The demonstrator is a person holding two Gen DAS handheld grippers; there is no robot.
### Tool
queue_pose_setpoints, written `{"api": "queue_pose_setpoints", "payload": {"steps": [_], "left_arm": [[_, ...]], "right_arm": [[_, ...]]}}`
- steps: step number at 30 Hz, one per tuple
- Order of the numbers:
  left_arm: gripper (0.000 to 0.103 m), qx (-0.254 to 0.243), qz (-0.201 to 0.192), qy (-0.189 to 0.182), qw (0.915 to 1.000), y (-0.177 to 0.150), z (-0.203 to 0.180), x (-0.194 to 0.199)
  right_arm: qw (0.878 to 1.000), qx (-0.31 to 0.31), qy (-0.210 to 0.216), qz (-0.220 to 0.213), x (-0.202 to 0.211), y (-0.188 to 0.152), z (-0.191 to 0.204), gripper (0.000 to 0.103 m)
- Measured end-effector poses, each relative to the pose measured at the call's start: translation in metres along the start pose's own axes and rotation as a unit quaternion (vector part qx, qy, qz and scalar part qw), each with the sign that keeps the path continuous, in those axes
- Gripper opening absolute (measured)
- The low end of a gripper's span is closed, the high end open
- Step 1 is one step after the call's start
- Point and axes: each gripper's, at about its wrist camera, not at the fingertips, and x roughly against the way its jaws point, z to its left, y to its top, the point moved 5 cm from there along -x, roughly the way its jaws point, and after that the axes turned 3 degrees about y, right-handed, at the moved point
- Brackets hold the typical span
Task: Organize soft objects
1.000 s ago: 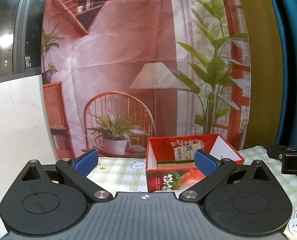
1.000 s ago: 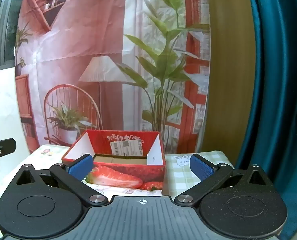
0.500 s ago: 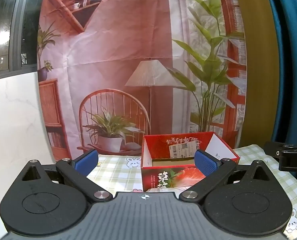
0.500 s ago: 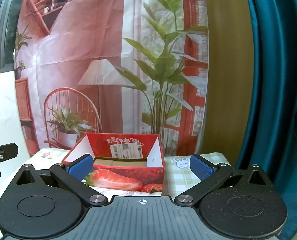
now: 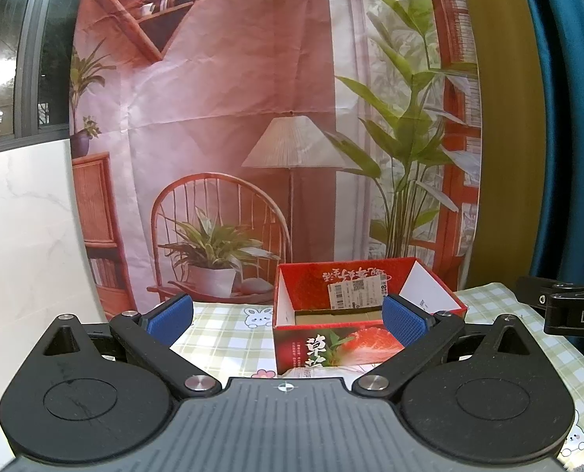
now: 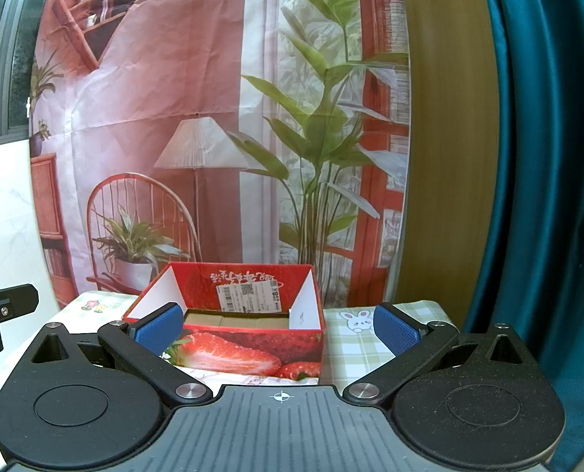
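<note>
Both the left gripper [image 5: 287,316] and right gripper [image 6: 277,325] hover wide open, fingers empty, facing the red box [image 6: 229,328] on the desk [image 5: 221,338]; no soft objects visible, so finding one comes next.

Both wrist views look level along their tongs, low over the bench, toward the backdrop. They share the red box [image 5: 366,314] [image 6: 233,314] near twelve o'clock: the left view sees it from its left, the right view from its right.

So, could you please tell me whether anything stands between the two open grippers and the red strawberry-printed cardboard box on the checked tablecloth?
Nothing visible does. The red strawberry-printed cardboard box sits open-topped ahead of the right gripper and left gripper, only bare checked tablecloth between.
</note>
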Motion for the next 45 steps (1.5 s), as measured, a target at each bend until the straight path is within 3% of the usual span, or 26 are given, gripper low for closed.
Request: {"api": "queue_pose_setpoints", "payload": {"steps": [45], "left_arm": [[0.103, 0.011, -0.008, -0.012, 0.9998, 0.0012, -0.0006, 0.0022]], "right_arm": [[1.000, 0.001, 0.001, 0.002, 0.0019, 0.0017, -0.0005, 0.103]]}}
